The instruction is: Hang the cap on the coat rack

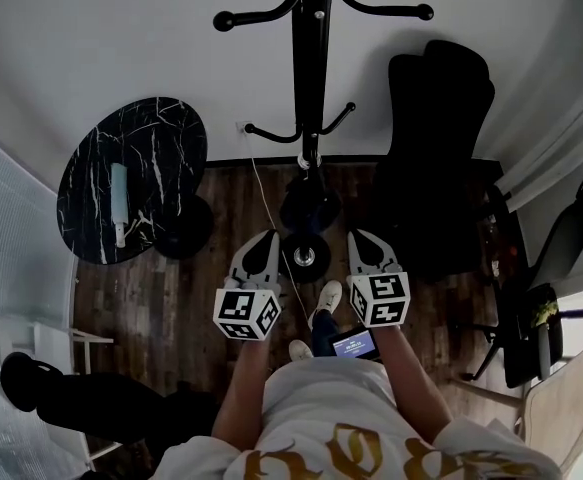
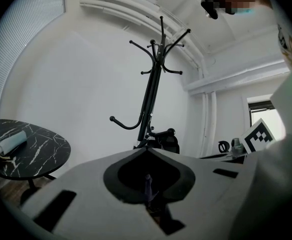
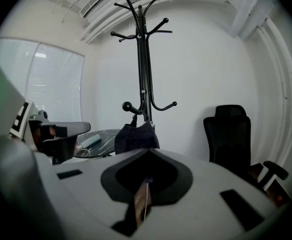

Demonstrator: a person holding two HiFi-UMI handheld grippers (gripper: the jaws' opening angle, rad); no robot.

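Cap (image 3: 135,138): dark cloth, hanging on a low hook of the coat rack (image 3: 142,59), frame centre. Probably light, with a soft crown; I'd pinch the stiffer brim. My left gripper (image 1: 268,238) and right gripper (image 1: 363,240): pressed together, empty.

No word, number or brand could be read anywhere. The white cube (image 1: 247,313) on the left gripper (image 1: 269,235) and the twin white cube (image 1: 381,299) on the right gripper (image 1: 357,235) bore only black-and-white square code patterns, not letters. The person's white shirt (image 1: 351,408) carried large ornate gold lettering (image 1: 356,455) along the picture's bottom edge, cut off and illegible. A small dark device with a lit blue screen (image 1: 355,344) showed lines too small to make out.
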